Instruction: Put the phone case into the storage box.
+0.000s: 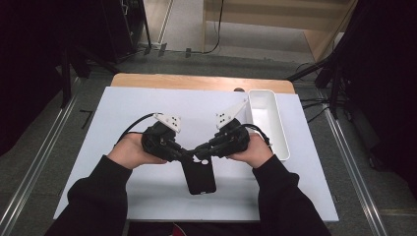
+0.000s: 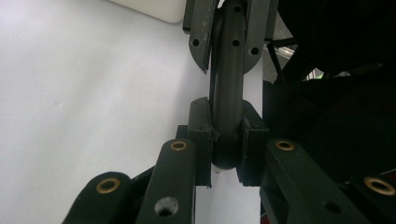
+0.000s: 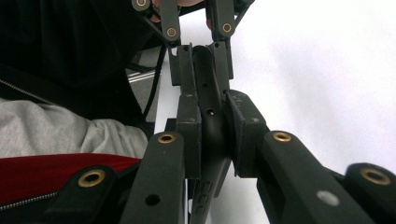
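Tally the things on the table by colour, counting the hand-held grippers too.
Black: 3 — phone case, left hand-held gripper, right hand-held gripper
White: 1 — tray
Total: 4

One black phone case (image 1: 199, 176), one white tray (image 1: 268, 123) and two tools on one table (image 1: 123, 113).

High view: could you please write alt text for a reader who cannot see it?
Two hand-held grippers, the left gripper and the right gripper, both clamp the top edge of a black phone case above a white table. A white tray sits at the right.
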Demonstrator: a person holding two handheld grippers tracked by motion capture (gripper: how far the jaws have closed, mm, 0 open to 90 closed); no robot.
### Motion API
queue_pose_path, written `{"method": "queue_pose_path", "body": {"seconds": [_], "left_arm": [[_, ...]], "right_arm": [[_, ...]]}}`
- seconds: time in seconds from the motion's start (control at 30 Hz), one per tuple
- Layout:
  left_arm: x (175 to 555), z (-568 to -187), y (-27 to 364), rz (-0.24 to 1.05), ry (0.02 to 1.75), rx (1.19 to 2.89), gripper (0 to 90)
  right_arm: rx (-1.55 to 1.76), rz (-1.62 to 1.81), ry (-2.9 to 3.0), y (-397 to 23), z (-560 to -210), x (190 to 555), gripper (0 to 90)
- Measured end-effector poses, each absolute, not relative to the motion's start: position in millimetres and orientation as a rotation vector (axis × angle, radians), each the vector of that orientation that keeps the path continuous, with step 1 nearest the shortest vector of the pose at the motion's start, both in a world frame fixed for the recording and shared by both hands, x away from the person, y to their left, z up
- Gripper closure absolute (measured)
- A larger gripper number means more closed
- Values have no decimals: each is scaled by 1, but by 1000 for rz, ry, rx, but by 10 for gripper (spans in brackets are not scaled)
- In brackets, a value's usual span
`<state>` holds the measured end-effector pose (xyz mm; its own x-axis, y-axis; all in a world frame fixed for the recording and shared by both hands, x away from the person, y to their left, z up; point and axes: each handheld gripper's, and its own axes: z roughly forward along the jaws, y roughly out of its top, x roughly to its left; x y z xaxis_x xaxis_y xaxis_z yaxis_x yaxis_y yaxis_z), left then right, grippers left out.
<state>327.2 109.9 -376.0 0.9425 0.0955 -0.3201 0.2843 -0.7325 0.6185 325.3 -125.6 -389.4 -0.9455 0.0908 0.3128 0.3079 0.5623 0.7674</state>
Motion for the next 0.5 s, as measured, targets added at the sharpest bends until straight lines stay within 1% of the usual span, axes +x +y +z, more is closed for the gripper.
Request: {"method": "queue_pose_path", "body": {"seconds": [0.27, 0.3, 0.37, 0.5], "left_arm": [[328, -373, 111, -372, 296, 2377, 791], [328, -373, 111, -375, 298, 2378, 791], [328, -371, 111, -368, 311, 2377, 791], [327, -369, 112, -367, 308, 2376, 791]], "right_arm": [[-344, -1334, -2555, -126, -388, 324, 735], [-348, -1333, -2555, -126, -388, 324, 721], [-343, -1348, -2554, -126, -387, 324, 662], [-358, -1382, -2562, -129, -382, 323, 589]]}}
